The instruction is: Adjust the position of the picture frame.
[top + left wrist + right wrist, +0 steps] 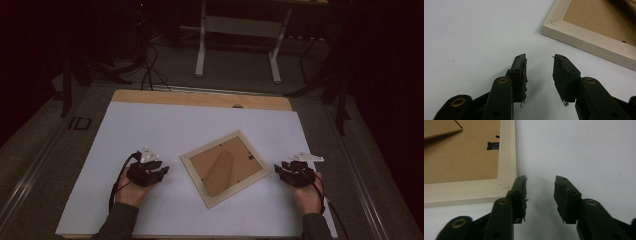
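Observation:
A pale wooden picture frame [226,168] lies face down and askew on the white sheet, its brown backing board and stand flap facing up. My left gripper [163,172] rests to the frame's left, a short gap away, open with nothing between its fingers. In the left gripper view the gripper [539,62] points at bare sheet, and a corner of the frame [586,40] lies ahead to the right. My right gripper [278,170] sits at the frame's right corner, open and empty. In the right gripper view the gripper [540,182] has its left fingertip [520,183] right beside the frame's corner [506,152].
A white sheet [165,125] covers most of the wooden table [200,97]. A small metal turn clip [492,145] sits on the backing board near the rim. Beyond the table stand a white desk frame [240,35] and cables on the dark floor.

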`<state>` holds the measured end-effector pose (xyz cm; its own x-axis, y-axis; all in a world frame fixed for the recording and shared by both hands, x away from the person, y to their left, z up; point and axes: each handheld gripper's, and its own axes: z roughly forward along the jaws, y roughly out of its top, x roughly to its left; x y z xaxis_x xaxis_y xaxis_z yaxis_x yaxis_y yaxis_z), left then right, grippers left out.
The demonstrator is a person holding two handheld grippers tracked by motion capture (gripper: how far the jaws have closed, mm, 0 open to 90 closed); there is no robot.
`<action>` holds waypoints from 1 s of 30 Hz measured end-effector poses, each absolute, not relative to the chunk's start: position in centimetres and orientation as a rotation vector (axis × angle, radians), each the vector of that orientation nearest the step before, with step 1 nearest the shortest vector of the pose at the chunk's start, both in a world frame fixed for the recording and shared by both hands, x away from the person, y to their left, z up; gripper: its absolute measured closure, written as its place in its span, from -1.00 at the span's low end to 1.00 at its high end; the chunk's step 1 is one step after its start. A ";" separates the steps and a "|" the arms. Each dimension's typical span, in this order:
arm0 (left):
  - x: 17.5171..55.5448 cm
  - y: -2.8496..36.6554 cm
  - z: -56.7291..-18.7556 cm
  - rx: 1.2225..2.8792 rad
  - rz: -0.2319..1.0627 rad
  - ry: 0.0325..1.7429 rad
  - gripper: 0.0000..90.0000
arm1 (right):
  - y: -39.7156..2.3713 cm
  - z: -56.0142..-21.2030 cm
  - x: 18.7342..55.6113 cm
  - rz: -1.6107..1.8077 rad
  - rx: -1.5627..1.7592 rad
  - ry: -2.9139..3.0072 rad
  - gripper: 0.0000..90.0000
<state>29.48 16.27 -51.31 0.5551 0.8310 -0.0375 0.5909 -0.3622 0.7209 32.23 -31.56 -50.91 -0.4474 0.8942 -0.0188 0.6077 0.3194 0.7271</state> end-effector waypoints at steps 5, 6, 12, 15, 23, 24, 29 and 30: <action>29.6 15.7 -51.7 2.099 0.408 1.141 0.51 | -31.4 -51.3 32.3 0.906 1.327 2.201 0.65; 29.6 15.7 -51.7 2.099 0.408 1.141 0.53 | -31.4 -51.3 32.3 0.906 1.327 2.201 0.65; 29.5 15.0 -51.8 2.083 0.365 1.125 0.88 | -30.9 -51.6 32.2 0.895 1.299 2.238 0.99; 29.5 14.6 -51.9 2.096 0.370 1.114 1.00 | -30.9 -51.8 32.3 0.894 1.302 2.250 0.99; 29.7 13.3 -52.2 2.118 0.370 1.093 1.00 | -31.1 -51.9 32.3 0.927 1.327 2.253 0.99; 29.7 13.3 -52.2 2.118 0.370 1.093 1.00 | -31.1 -51.9 32.3 0.936 1.330 2.251 0.99; 29.7 12.5 -52.5 2.126 0.365 1.086 1.00 | -31.1 -52.0 32.4 0.954 1.347 2.251 1.00; 29.7 12.4 -52.5 2.129 0.364 1.085 1.00 | -31.1 -52.1 32.5 0.950 1.350 2.254 1.00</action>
